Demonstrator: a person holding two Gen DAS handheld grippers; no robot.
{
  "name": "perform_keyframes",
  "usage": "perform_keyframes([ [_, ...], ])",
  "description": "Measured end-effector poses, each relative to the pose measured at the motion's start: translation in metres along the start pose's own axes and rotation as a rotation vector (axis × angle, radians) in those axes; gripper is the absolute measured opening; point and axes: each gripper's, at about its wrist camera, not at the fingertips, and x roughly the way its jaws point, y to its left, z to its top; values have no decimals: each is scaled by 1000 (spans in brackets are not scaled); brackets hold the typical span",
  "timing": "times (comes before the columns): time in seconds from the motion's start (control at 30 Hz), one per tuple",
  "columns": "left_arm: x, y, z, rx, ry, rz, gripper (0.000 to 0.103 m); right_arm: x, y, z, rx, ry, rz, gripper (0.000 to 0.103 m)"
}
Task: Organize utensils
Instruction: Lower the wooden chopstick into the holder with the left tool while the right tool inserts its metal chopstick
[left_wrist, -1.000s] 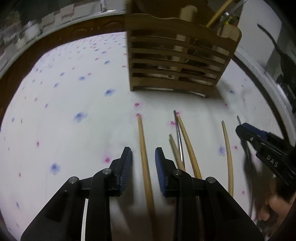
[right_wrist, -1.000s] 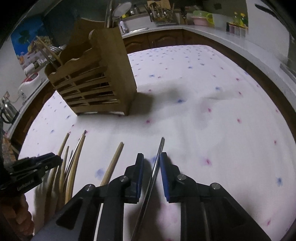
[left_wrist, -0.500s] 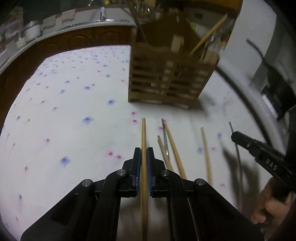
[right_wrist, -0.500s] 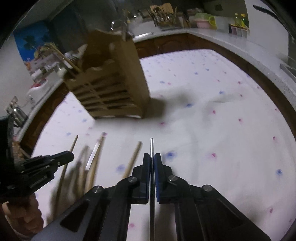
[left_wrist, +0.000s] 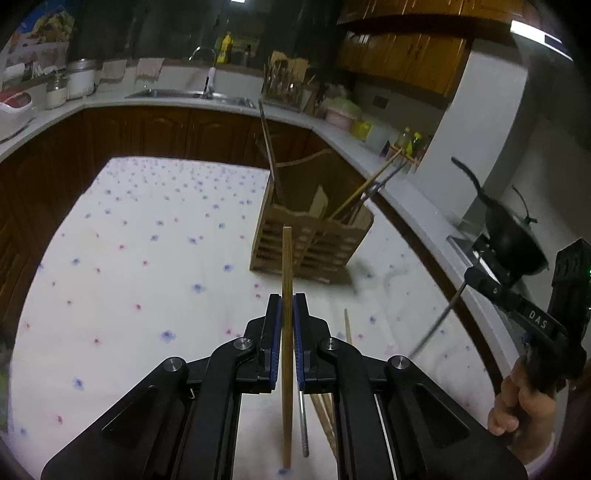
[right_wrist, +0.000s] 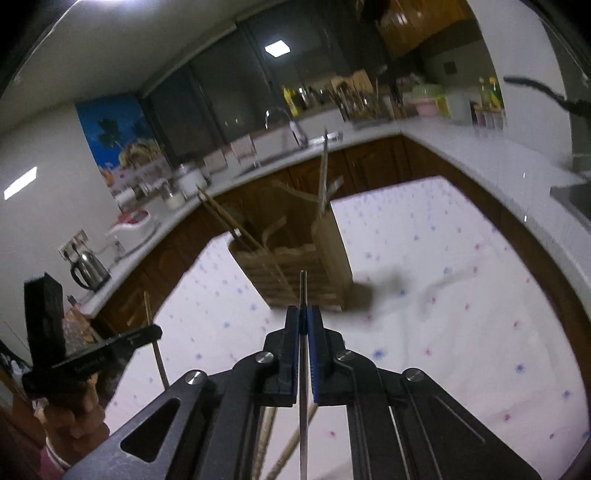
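Left claw clenches a wooden chopstick, right claw a metal chopstick — either thin stick could pivot and miss the far wooden holder.

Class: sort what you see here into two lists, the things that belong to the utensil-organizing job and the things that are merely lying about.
Job:
left gripper, shut on wooden chopstick
right gripper, shut on metal chopstick
wooden utensil holder
loose chopsticks on the table

Lying about:
kettle
black pan
faucet
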Motion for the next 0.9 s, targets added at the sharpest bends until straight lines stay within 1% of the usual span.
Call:
perform_keyframes([
  [0.2, -15, 4, 8, -19, -46, 5, 5, -12, 8, 16, -20, -52, 9, 5],
  [0.67, -20, 6, 25, -31, -101, 16, 5, -10, 3, 27, -22, -72, 3, 5],
  [0.8, -22, 2, 36, -25, -126, 15, 5, -8, 0, 33, -17, -83, 0, 5],
  [0.9, -24, 0, 50, -20, -159, 12, 5, -8, -1, 42, -13, -102, 1, 5],
])
